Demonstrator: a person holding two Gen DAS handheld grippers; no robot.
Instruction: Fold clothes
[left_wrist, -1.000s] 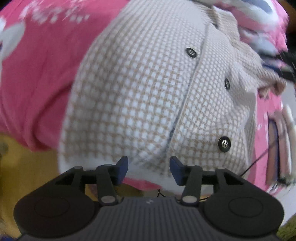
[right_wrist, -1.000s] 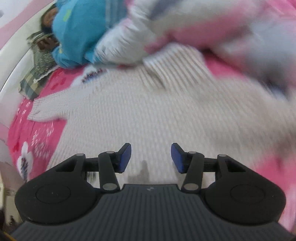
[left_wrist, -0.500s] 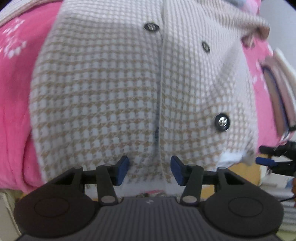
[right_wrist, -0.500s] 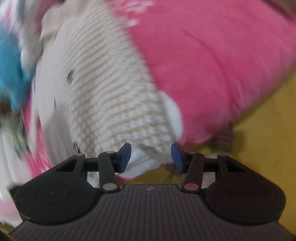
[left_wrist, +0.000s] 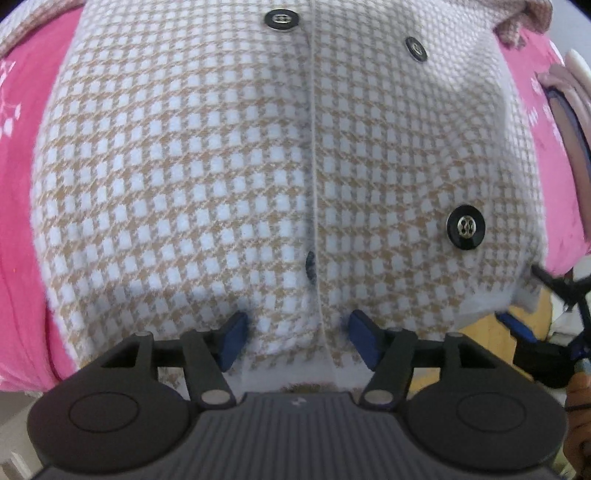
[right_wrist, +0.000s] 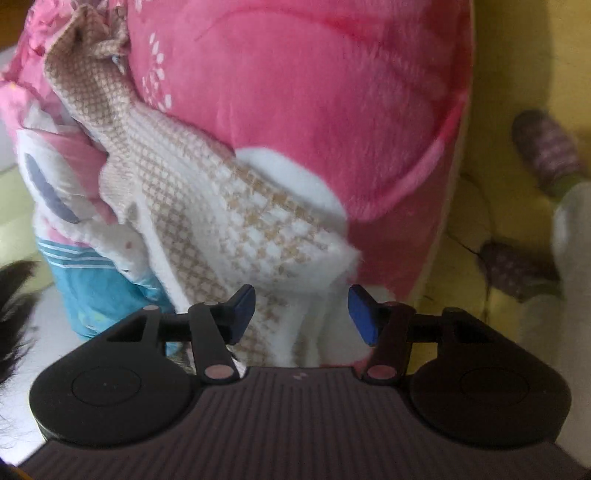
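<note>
Item: checked cardigan (left_wrist: 207, 177), beige and white, dark buttons (left_wrist: 465, 227) down the front, spread on a pink blanket (right_wrist: 314, 92) over a bed.

Step in hand, as we judge it: taking hold of the hem at two places, ahead of the first fold. No fold shows yet.

Left tool (left_wrist: 295, 341): points steeply down at the garment's lower edge. The hem and the front opening lie between its blue pads (left_wrist: 232, 341), reaching back past them toward the tool body. Its jaws have just been opening; we see the pads standing clear of the cloth on both sides, so nothing is gripped.

Right tool (right_wrist: 301, 314): at the hem's corner, where the cardigan hangs over the blanket's edge. The cloth lies ahead of the tool and runs down between the pads. Its jaws have just been opening too; no grip.

Next move, in our view: close both tools on the hem, then lift and carry it away from us toward the collar, evenly, so the buttoned front stays flat.

Other: blue garment (right_wrist: 107, 291) left of the right tool; yellow floor (right_wrist: 517, 55) to its right.
</note>
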